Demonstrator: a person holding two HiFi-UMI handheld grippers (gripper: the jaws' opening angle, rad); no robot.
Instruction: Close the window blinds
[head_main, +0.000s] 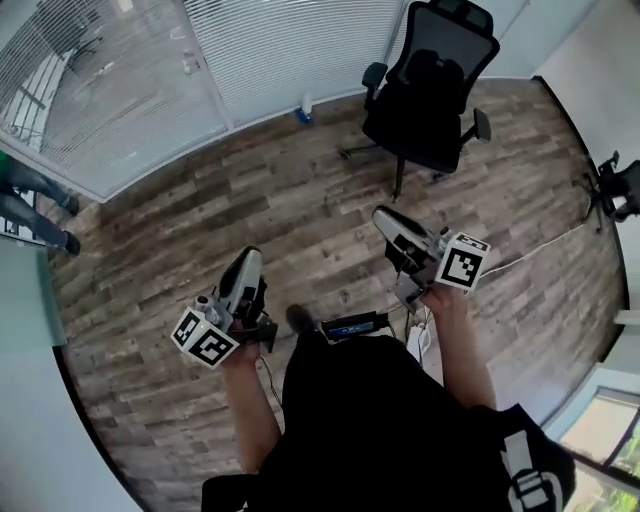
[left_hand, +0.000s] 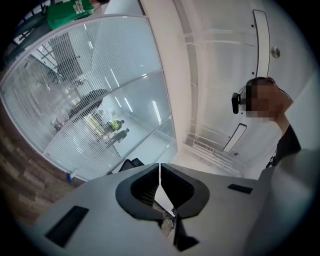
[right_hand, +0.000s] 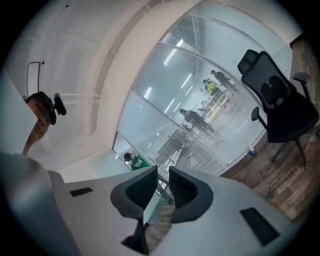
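Note:
The window blinds (head_main: 290, 50) hang as white horizontal slats over the curved glass wall at the far side of the wooden floor; through the slats (left_hand: 85, 100) (right_hand: 220, 115) the space beyond still shows. My left gripper (head_main: 248, 262) is held at waist height over the floor and well back from the glass. Its jaws meet at the tips with nothing between them (left_hand: 160, 167). My right gripper (head_main: 386, 217) is level with it on the right. A narrow gap stands between its jaws, empty (right_hand: 162, 172). No cord or wand of the blinds shows clearly.
A black office chair (head_main: 430, 80) (right_hand: 280, 105) stands just before the blinds, ahead of the right gripper. A small blue-and-white bottle (head_main: 305, 108) sits at the foot of the glass. A white cable (head_main: 540, 248) crosses the floor at right. People (head_main: 30, 200) stand beyond the glass.

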